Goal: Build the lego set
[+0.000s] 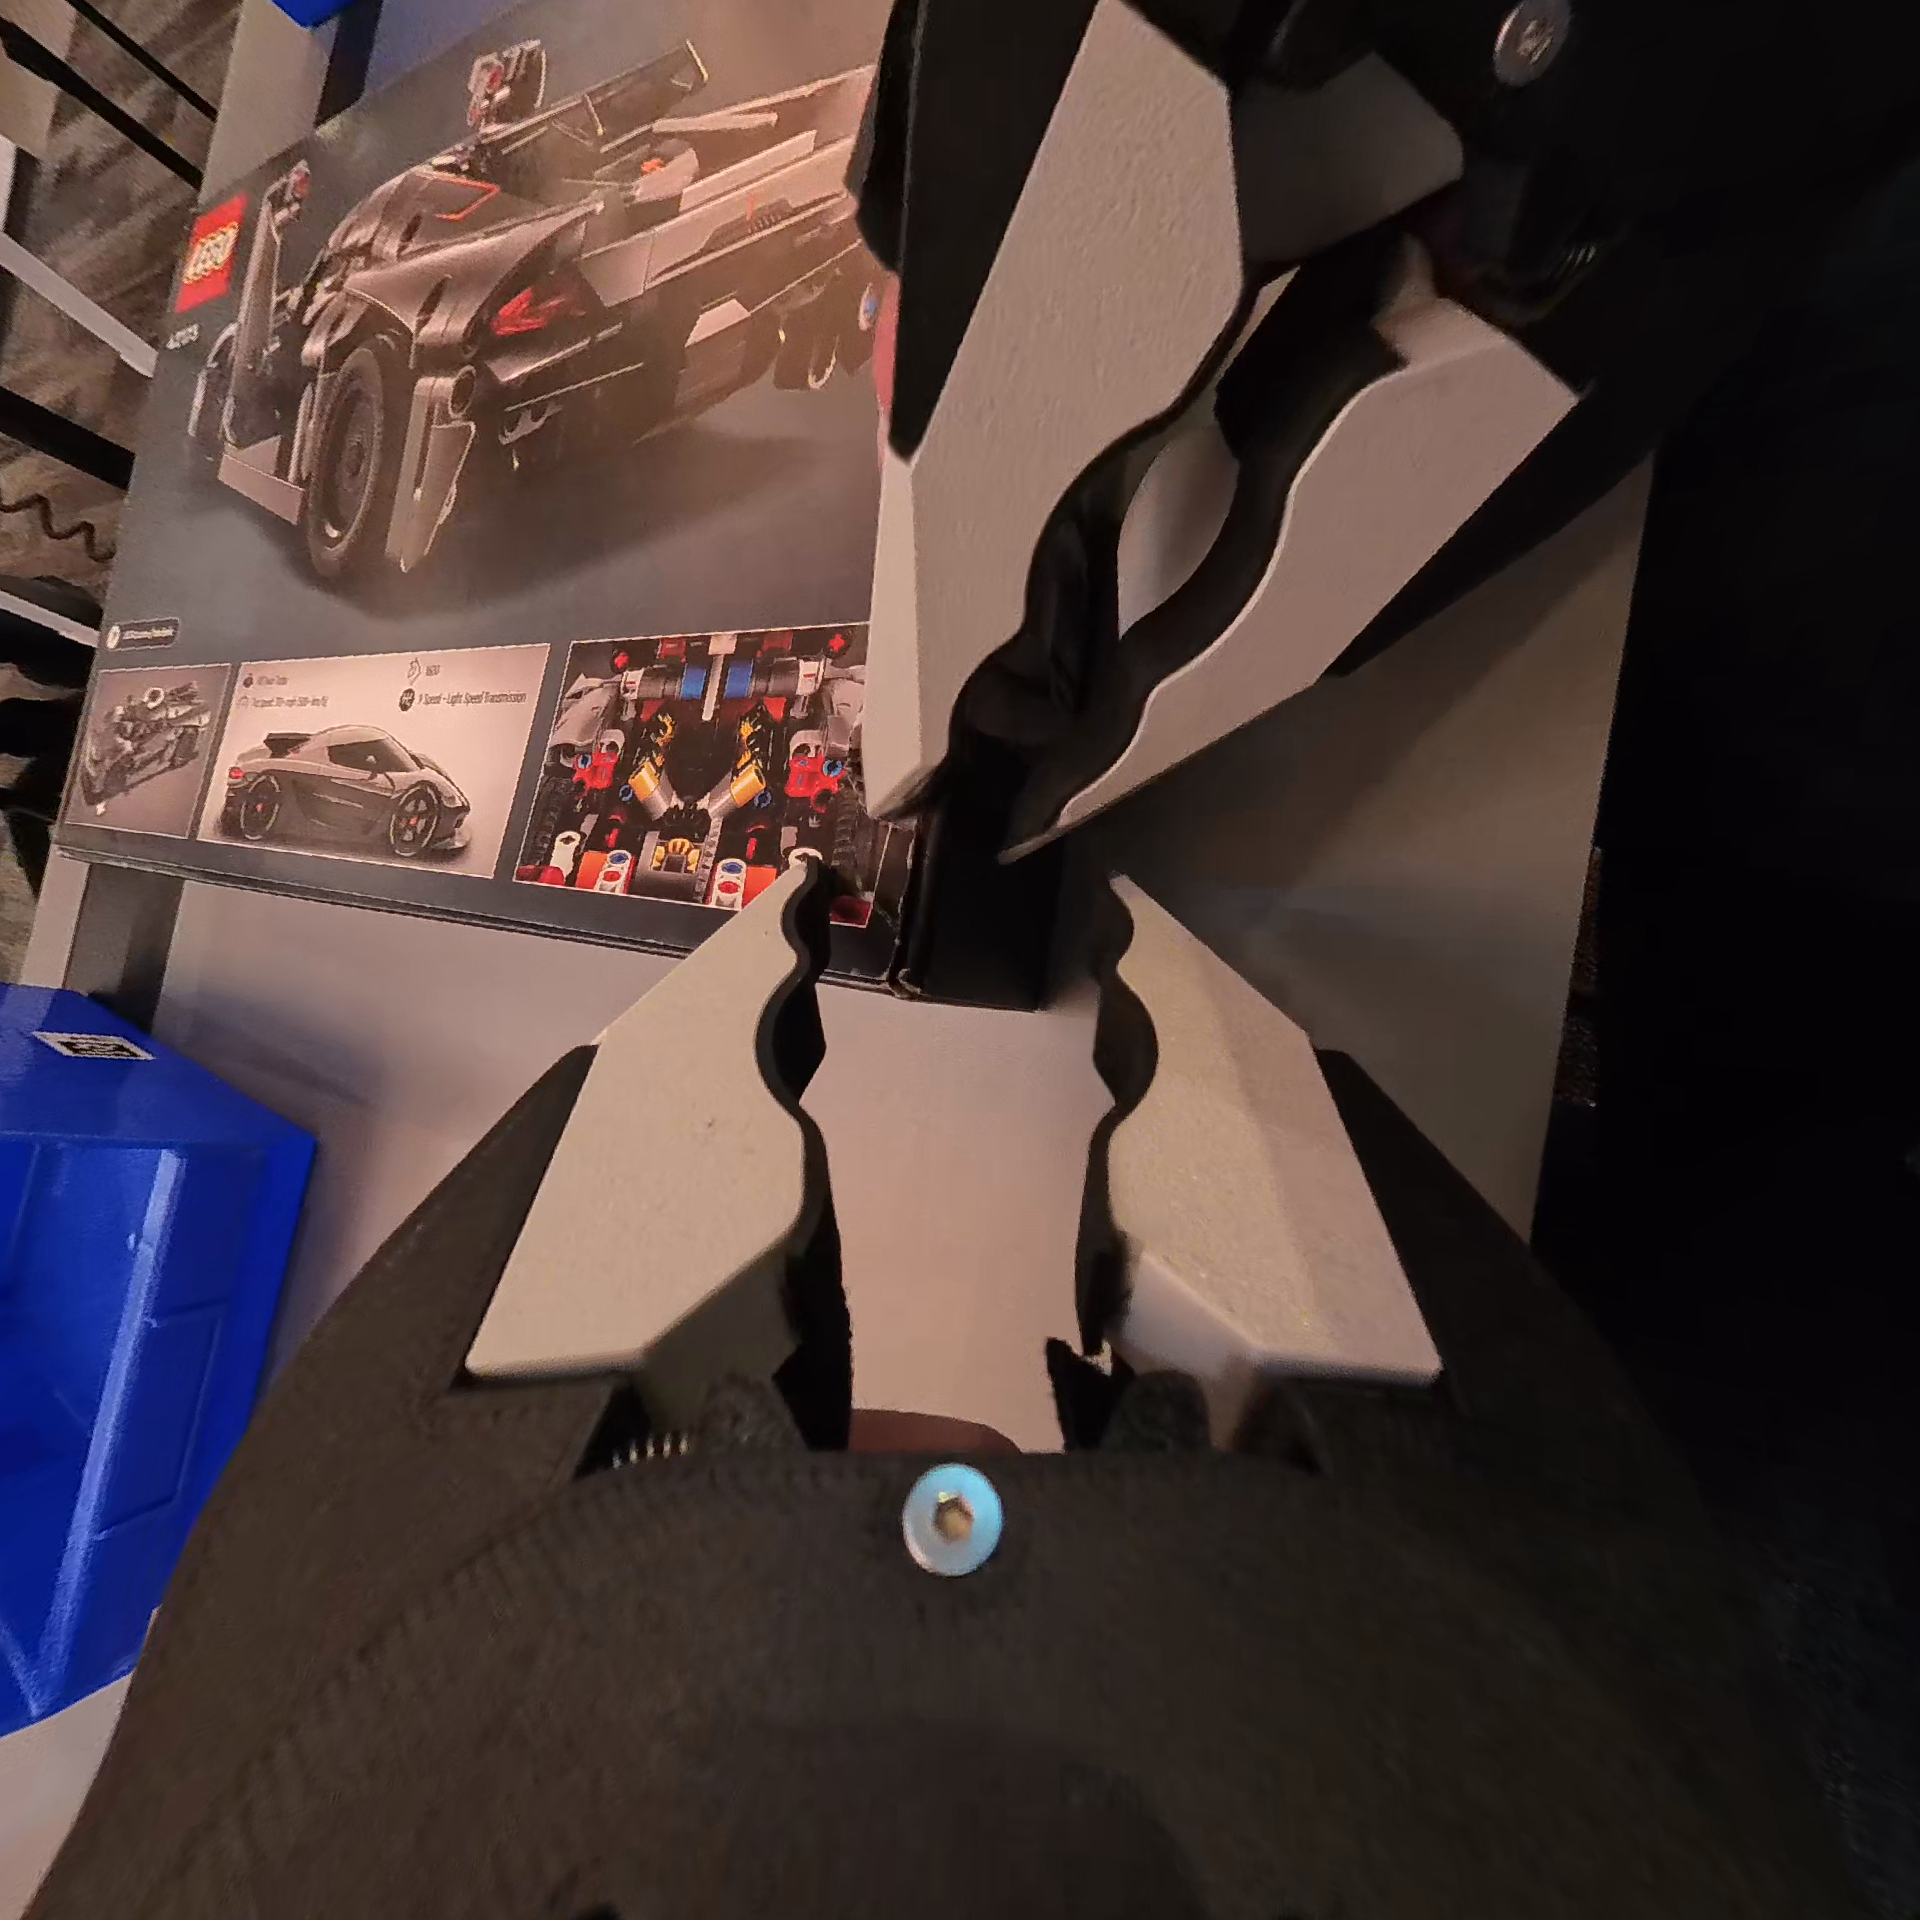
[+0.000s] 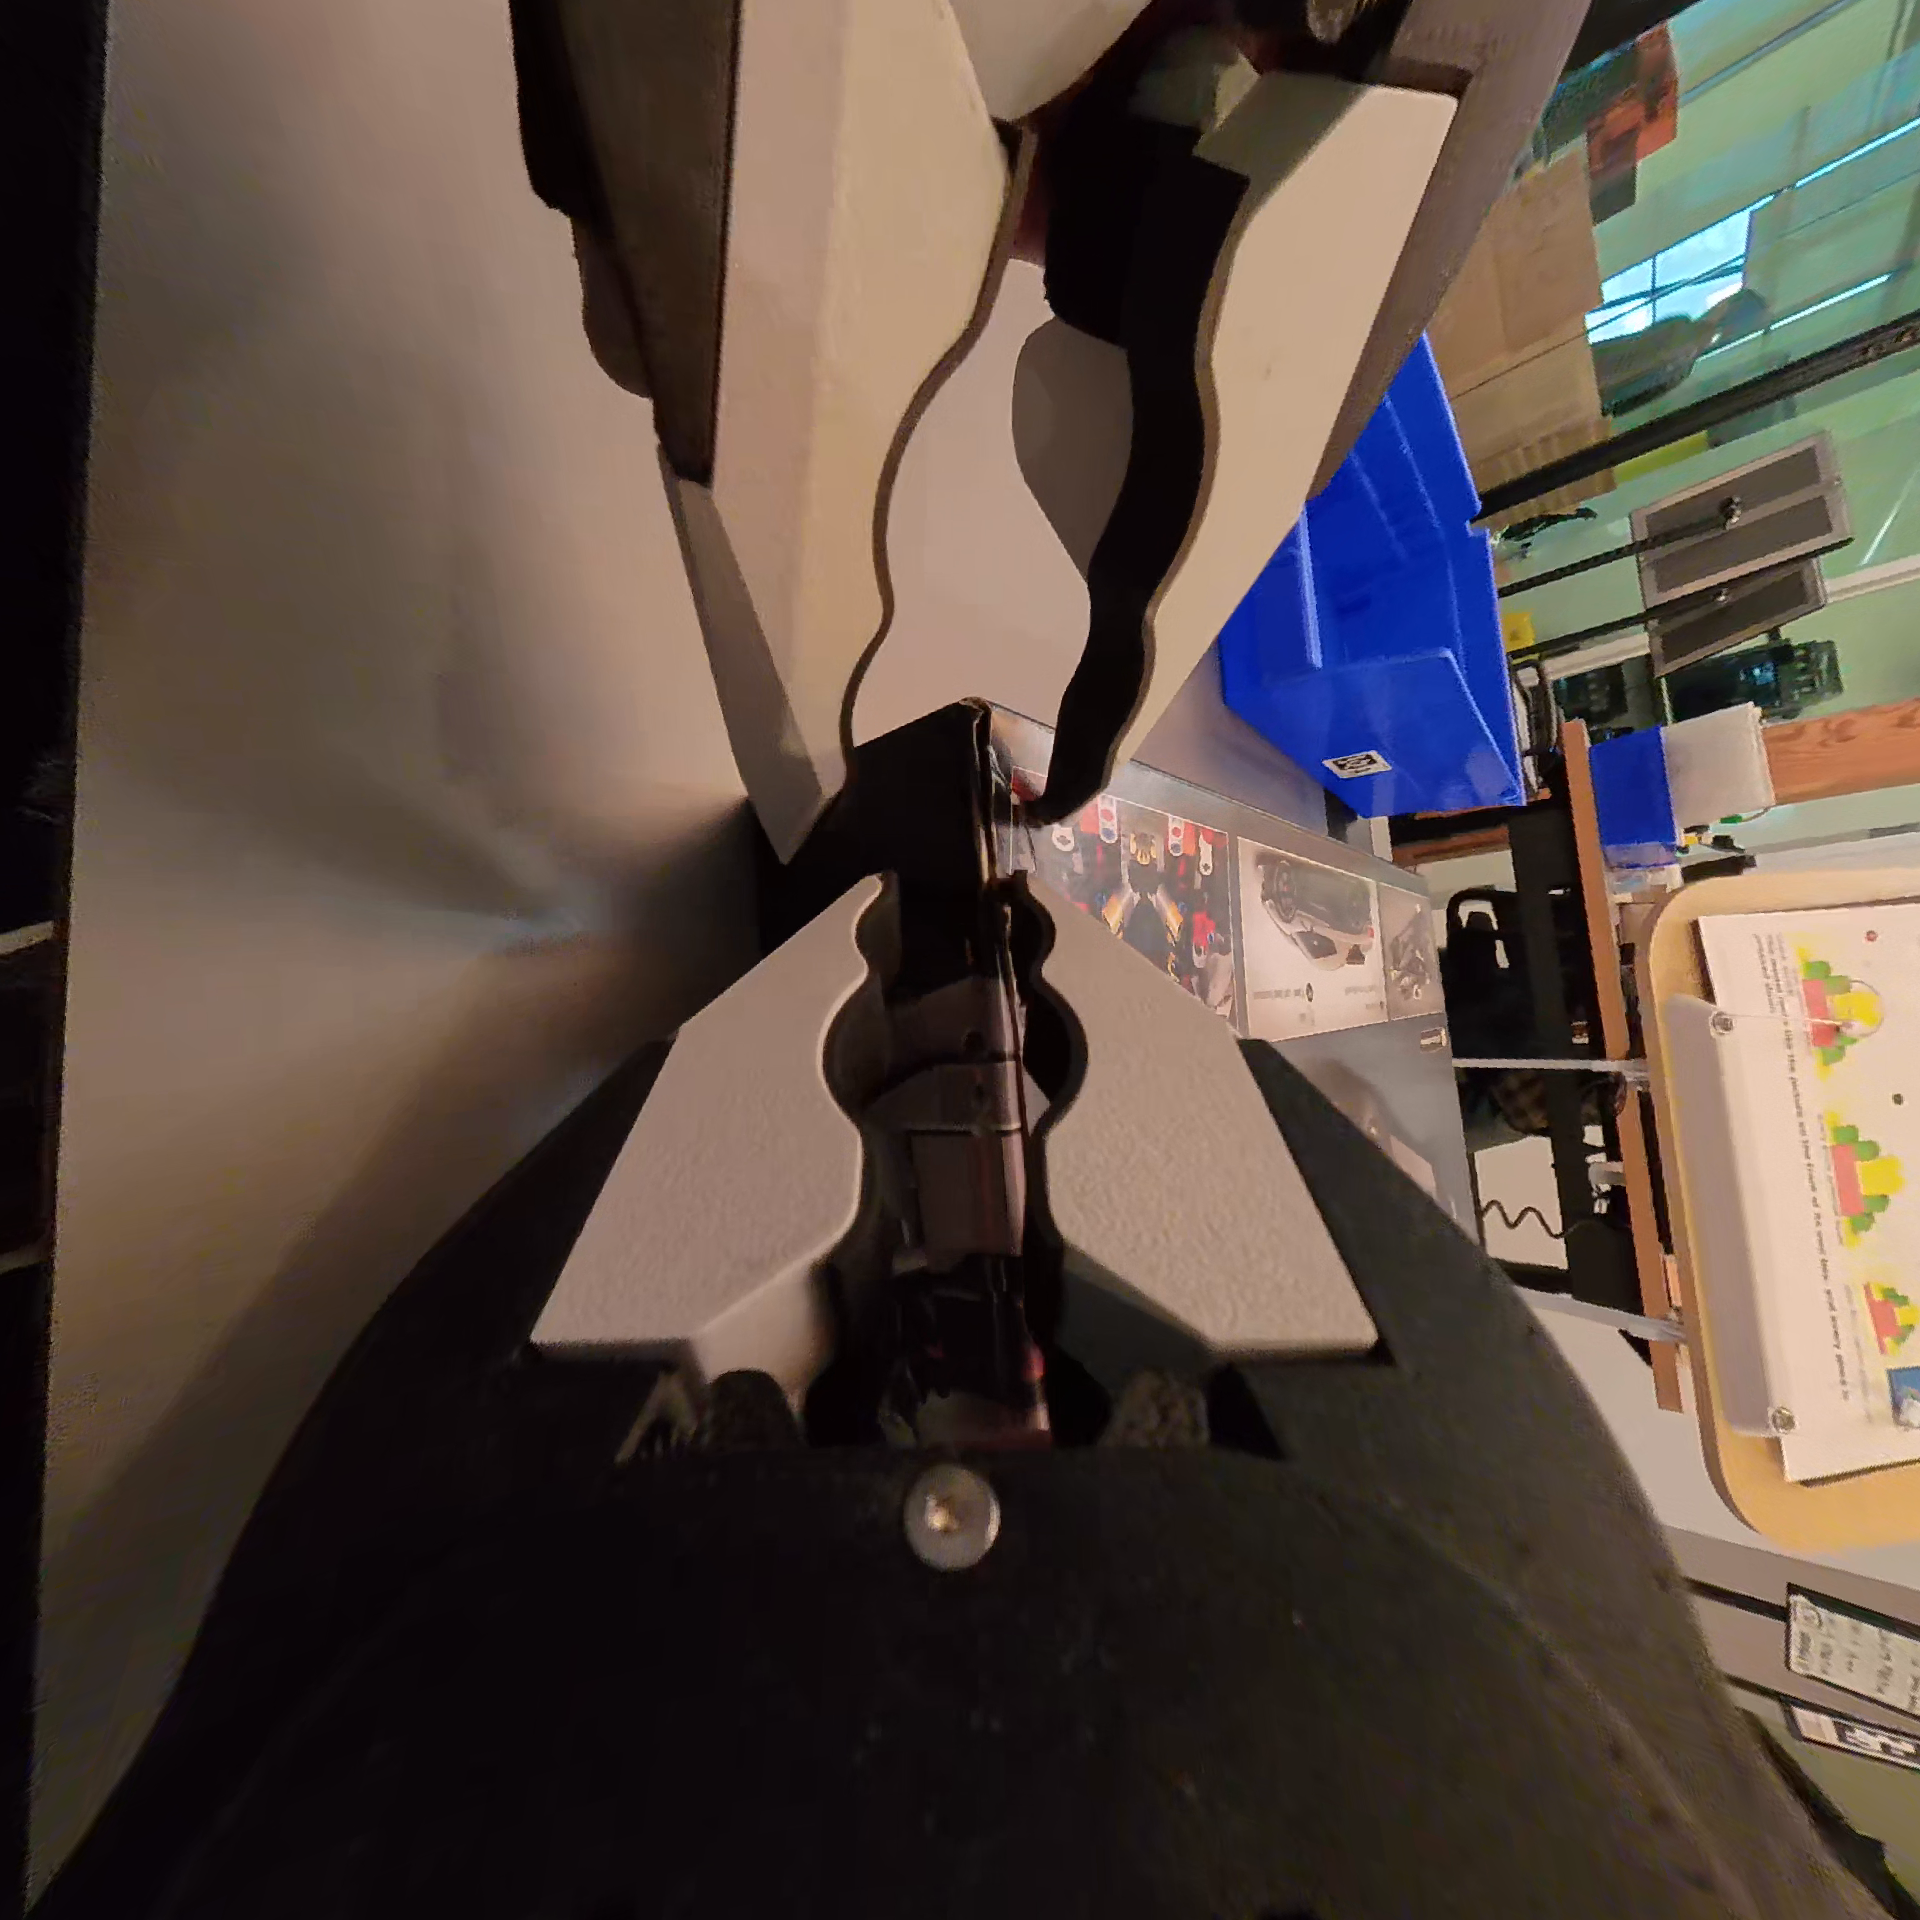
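The box (image 1: 520, 468) (image 2: 1299, 935) lies flat on the white table (image 1: 416, 1039) (image 2: 364, 623), printed face up. Both tools meet at its near right corner.

The left gripper (image 1: 961, 883) (image 2: 925, 831) is released, with its jaws spread wide. In the left wrist view one tip rests at the box's near edge and the other stands just right of the box's dark end face, so the corner sits between them with room on both sides. Bare table shows between its fingers.

The right gripper (image 1: 961, 831) (image 2: 954, 888) comes in from the far right and is clenched on the box. In its own view the dark end face fills the narrow gap between the fingers, with a finger pressed to each side. Its tips sit just beside the left gripper's tips, nearly touching, leaving very little slack there.

A blue bin (image 1: 135, 1299) (image 2: 1371, 623) stands at the near left, apart from the box, with a strip of open table between them. Right of the grippers the table ends at a straight edge close by, and beyond it is only darkness. The open surface lies mostly near and left of the corner.

Past the table in the right wrist view stands a wood-rimmed board (image 2: 1683, 1143) with a printed sheet clipped on it.
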Motion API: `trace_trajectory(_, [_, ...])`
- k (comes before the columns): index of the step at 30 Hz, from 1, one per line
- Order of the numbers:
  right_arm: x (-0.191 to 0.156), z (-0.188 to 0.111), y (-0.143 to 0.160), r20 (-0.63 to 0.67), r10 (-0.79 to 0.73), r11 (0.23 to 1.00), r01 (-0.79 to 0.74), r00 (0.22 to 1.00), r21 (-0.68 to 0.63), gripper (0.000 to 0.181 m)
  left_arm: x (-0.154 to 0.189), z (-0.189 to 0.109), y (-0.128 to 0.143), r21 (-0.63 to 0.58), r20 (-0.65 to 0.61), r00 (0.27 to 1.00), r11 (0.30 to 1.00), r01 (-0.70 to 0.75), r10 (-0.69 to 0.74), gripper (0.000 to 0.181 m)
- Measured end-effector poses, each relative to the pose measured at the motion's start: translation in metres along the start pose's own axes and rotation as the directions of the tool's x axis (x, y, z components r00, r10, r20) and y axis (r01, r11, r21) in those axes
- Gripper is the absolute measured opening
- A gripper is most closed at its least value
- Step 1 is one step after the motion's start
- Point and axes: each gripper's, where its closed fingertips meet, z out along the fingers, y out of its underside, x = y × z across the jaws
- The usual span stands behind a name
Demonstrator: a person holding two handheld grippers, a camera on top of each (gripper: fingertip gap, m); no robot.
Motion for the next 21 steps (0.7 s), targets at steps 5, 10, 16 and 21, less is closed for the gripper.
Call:
trace_trajectory(5, [-0.0013,0.001,0.0026,0.035,0.024,0.999,-0.023,0.999,-0.035,0.019,0.0009,0.0006,0.0006,-0.002,-0.003,1.0,1.0,-0.003,0.003,0.049])
trace_trajectory(10, [-0.0026,0.0015,0.0043,0.067,0.033,0.997,-0.029,0.997,-0.065,0.018,0.0017,0.0012,0.0013,-0.006,-0.004,1.0,1.0,-0.007,0.007,0.05])
trace_trajectory(16, [-0.0038,0.0018,0.0054,0.128,0.054,0.995,-0.042,0.99,-0.095,0.016,0.0024,0.0021,0.0019,-0.008,-0.004,1.0,1.0,-0.01,0.01,0.05])
trace_trajectory(21, [-0.0045,0.0013,0.0064,0.192,0.089,0.991,-0.067,0.977,-0.12,0.014,0.0025,0.0024,0.0023,-0.007,-0.001,1.0,1.0,-0.013,0.013,0.049])
